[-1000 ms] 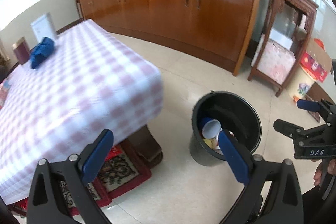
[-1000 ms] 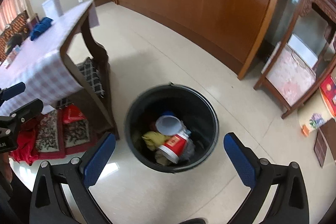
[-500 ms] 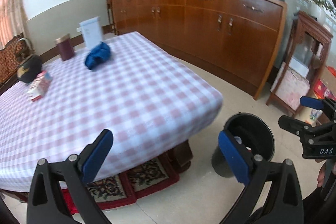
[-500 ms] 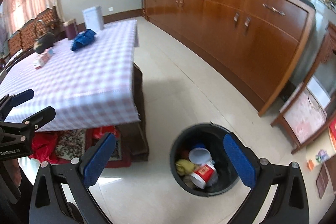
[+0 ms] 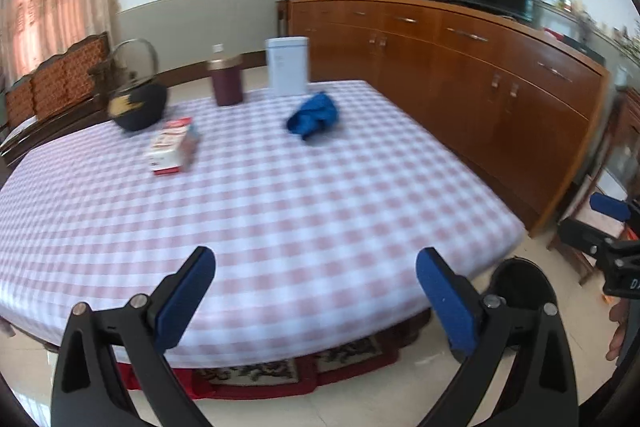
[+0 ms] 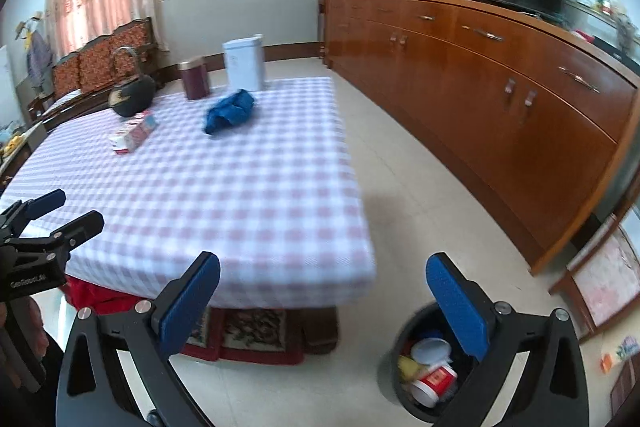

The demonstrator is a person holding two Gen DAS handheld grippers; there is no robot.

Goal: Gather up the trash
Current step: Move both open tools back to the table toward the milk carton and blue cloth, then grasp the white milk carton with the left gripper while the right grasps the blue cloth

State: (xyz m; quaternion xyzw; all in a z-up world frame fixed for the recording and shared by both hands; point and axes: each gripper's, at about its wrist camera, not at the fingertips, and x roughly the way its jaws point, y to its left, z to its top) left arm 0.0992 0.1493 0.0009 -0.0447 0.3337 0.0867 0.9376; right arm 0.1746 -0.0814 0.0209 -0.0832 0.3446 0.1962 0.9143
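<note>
A: Left wrist view first. What's there?

B: The left gripper (image 5: 310,297) hangs over the near edge of a worktop under a pink-and-white checked cloth (image 5: 280,195); jaws spread wide, holding nothing. On the cloth lie a crumpled blue wad (image 5: 314,115), soft and shapeless, and a red-and-white cardboard carton (image 5: 172,147) on its side, well apart from each other. Behind them stand a dark round kettle with a hoop handle (image 5: 138,105), a maroon cylindrical canister (image 5: 227,81) and a white rectangular tin (image 5: 287,66). The black round plastic bin (image 5: 520,287) sits on the tiled floor just past the worktop's right corner, partly hidden by a finger.

A: And the right wrist view?

B: The right gripper (image 6: 322,301) is also wide open and empty, above the floor beside the worktop. Here the bin (image 6: 404,387) shows its contents: a red-labelled white tub (image 6: 434,381), a pale round lid and something yellow.

A: So how far along?

B: I'd judge partway. Some rubbish is binned; the wad and the carton look like what's left, if they count as trash. The rigid containers seem to belong there.
</note>
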